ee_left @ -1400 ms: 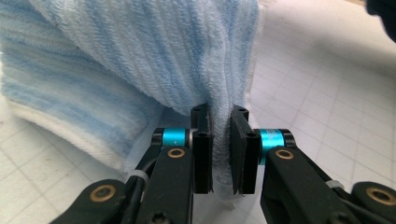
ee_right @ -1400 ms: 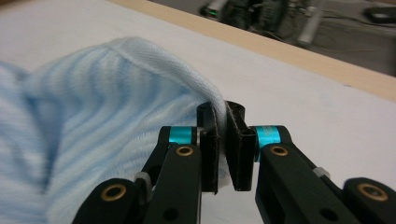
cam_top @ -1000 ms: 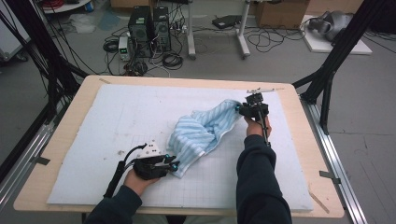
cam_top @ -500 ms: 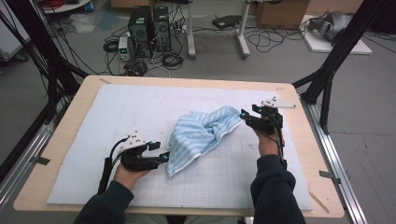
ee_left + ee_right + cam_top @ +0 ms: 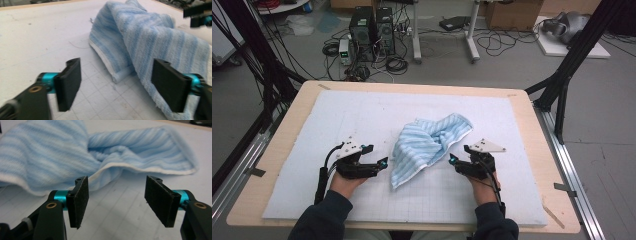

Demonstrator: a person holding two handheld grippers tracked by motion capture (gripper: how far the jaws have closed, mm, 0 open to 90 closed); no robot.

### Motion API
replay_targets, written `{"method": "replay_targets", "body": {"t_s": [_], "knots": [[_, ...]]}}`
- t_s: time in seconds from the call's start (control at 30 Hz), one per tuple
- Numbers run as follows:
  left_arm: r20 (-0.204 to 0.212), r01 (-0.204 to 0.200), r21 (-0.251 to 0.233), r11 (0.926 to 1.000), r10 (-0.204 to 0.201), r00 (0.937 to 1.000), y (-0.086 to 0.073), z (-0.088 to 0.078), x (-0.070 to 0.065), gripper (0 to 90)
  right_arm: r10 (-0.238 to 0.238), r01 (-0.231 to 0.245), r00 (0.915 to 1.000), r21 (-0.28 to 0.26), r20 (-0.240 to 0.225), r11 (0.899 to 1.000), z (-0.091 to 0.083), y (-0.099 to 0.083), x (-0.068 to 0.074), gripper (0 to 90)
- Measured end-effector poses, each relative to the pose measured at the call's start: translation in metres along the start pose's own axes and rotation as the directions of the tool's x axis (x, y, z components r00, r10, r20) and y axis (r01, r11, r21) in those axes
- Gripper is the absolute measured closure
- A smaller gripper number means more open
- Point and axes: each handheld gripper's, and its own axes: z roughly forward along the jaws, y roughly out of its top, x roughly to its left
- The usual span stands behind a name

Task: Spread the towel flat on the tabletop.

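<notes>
Jaws of both grippers are seen open, nothing between the pads; both have just been opening. The left gripper (image 5: pixel 382 163) is held low beside the towel's (image 5: pixel 424 145) near-left end, the right gripper (image 5: pixel 453 160) beside its right edge. The towel lies rumpled and half folded mid-mat (image 5: pixel 312 130), nearer the table's (image 5: pixel 282 135) front edge than its back. Both are judged to be set for a fresh grip on the hem.
</notes>
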Motion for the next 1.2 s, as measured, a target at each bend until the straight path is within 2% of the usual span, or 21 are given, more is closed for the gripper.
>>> {"method": "replay_targets", "body": {"t_s": [0.1,0.23,0.3,0.37,0.4,0.47,0.53,0.57,0.63,0.67,0.7,0.77,0.83,0.9,1.0,1.03,1.07,1.1,1.13,1.17,1.2], "knots": [[0.001,-0.01,0.019,0.9998,0.01,0.9999,-0.002,-0.001,0.001,23.0,0.016,-0.015,0.9997,0.02,-0.02,1.0,0.004,-0.003,0.009,30.0],[0.005,-0.001,0.014,0.9999,0.001,1.0,-0.003,-0.002,0.002,23.8,0.01,-0.01,1.0,0.054,-0.002,0.999,0.011,-0.003,0.023,30.0],[0.004,0.008,0.012,0.9999,-0.008,1.0,-0.002,-0.003,0.003,25.8,-0.006,0.007,1.0,0.121,-0.005,0.993,0.02,-0.004,0.028,38.1],[0.005,0.017,0.011,0.9998,-0.017,0.9998,-0.002,-0.004,0.004,27.3,-0.029,0.028,0.9996,0.21,0.004,0.977,0.033,-0.007,0.03,42.3],[0.009,0.017,0.013,0.9998,-0.017,0.9998,-0.002,-0.005,0.003,27.9,-0.021,0.018,0.9997,0.197,0.012,0.98,0.033,-0.007,0.03,45.5],[0.014,0.015,0.015,0.9998,-0.016,0.9998,-0.003,-0.006,0.002,29.2,-0.019,0.014,0.9995,0.211,0.024,0.977,0.032,-0.004,0.029,55.4],[0.02,0.011,0.021,0.9997,-0.011,0.9997,-0.003,-0.006,0.002,31.8,-0.034,0.033,0.9994,0.221,0.003,0.975,0.031,-0.002,0.027,75.1],[0.024,0.01,0.022,0.9997,-0.01,0.9997,-0.003,-0.006,0.001,35.3,-0.062,0.061,0.9981,0.227,-0.003,0.972,0.03,-0.002,0.026,83.5],[0.033,0.001,0.02,0.9998,-0.002,0.9995,-0.003,-0.007,0.001,36.7,-0.066,0.064,0.9978,0.225,-0.001,0.972,0.028,-0.002,0.026,84.8],[0.036,0.0,0.017,0.9999,0.0,0.9994,-0.004,-0.008,0.001,38.4,-0.048,0.049,0.9988,0.203,-0.011,0.978,0.025,-0.003,0.023,83.6],[0.037,-0.002,0.015,0.9999,0.001,0.9993,-0.004,-0.008,0.001,38.4,-0.048,0.049,0.9988,0.203,-0.011,0.978,0.025,-0.003,0.023,83.6],[0.034,0.003,0.008,1.0,-0.003,0.9994,-0.004,-0.01,0.002,38.4,0.019,-0.012,0.9989,0.158,-0.043,0.987,0.022,-0.003,0.023,64.7],[0.027,0.008,0.002,1.0,-0.008,0.9996,-0.004,-0.012,0.003,38.3,0.05,-0.041,0.9958,0.117,-0.076,0.992,0.021,0.0,0.028,56.3],[0.024,0.011,0.0,0.9999,-0.011,0.9996,-0.004,-0.012,0.004,38.3,0.045,-0.038,0.9973,0.114,-0.058,0.993,0.026,0.004,0.035,45.7],[0.025,0.011,-0.002,0.9999,-0.011,0.9996,-0.004,-0.014,0.005,38.4,0.055,-0.054,0.9985,0.175,-0.002,0.983,0.042,0.004,0.036,39.5],[0.026,0.01,0.0,0.9999,-0.01,0.9996,-0.004,-0.014,0.005,38.6,0.061,-0.062,0.9981,0.191,0.013,0.98,0.047,0.003,0.034,41.7],[0.027,0.011,0.002,0.9999,-0.011,0.9996,-0.004,-0.013,0.005,38.6,0.061,-0.065,0.9978,0.19,0.026,0.98,0.047,0.004,0.033,52.7],[0.027,0.007,0.007,1.0,-0.007,0.9996,-0.004,-0.013,0.005,39.0,0.043,-0.047,0.9987,0.188,0.027,0.981,0.046,0.004,0.032,66.0],[0.027,0.005,0.008,1.0,-0.006,0.9996,-0.004,-0.013,0.006,39.2,0.031,-0.035,0.9992,0.192,0.024,0.981,0.045,0.005,0.031,74.8],[0.029,0.006,0.01,0.9999,-0.006,0.9996,-0.004,-0.012,0.006,39.6,0.004,-0.008,0.9997,0.205,0.023,0.979,0.045,0.006,0.03,82.1],[0.027,0.007,0.009,0.9999,-0.007,0.9996,-0.005,-0.012,0.006,39.9,-0.024,0.018,0.9994,0.211,0.026,0.977,0.044,0.006,0.029,85.3]]}}
